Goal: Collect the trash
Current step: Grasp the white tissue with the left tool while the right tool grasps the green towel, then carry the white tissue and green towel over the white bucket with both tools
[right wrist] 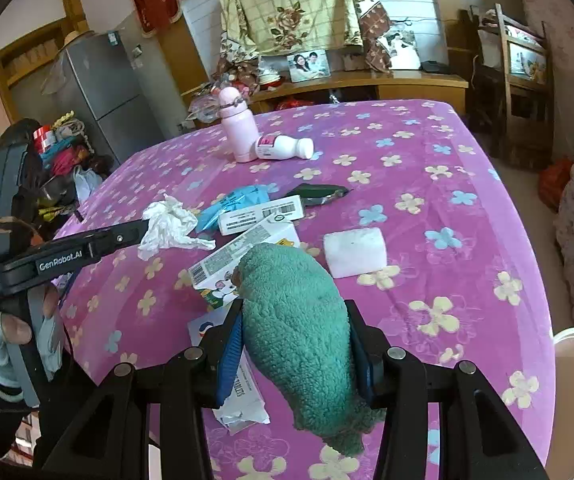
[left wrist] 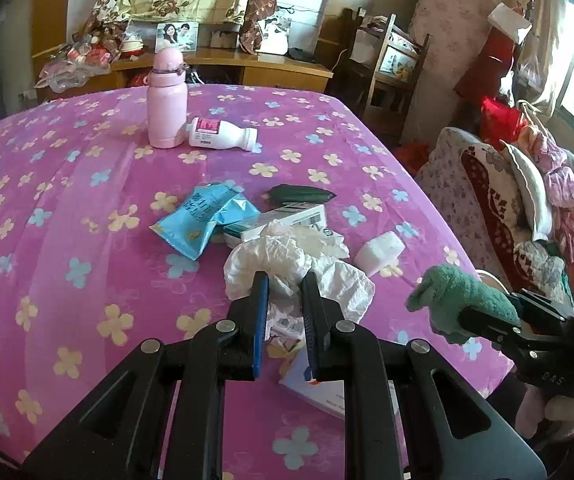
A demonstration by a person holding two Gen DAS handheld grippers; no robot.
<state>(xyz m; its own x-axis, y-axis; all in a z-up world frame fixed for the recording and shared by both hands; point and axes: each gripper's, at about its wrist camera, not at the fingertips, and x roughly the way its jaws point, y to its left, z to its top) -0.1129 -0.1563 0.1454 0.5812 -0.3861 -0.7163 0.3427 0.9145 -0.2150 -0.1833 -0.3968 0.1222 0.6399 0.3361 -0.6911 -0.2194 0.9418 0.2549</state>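
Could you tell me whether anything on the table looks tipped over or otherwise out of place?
Yes: the white bottle lies on its side, its base against the upright pink flask. Nearer, a torn blue wrapper, a dark wrapper and cartons lie scattered on the flowered tablecloth.

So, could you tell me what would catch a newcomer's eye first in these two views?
Probably the bright pink flower-print tablecloth strewn with wrappers and boxes. Next, the left gripper pinching a crumpled white tissue above the pile, and the right gripper clamped on a fuzzy teal cloth. At the far end, an upright pale pink flask stands against a toppled white bottle.
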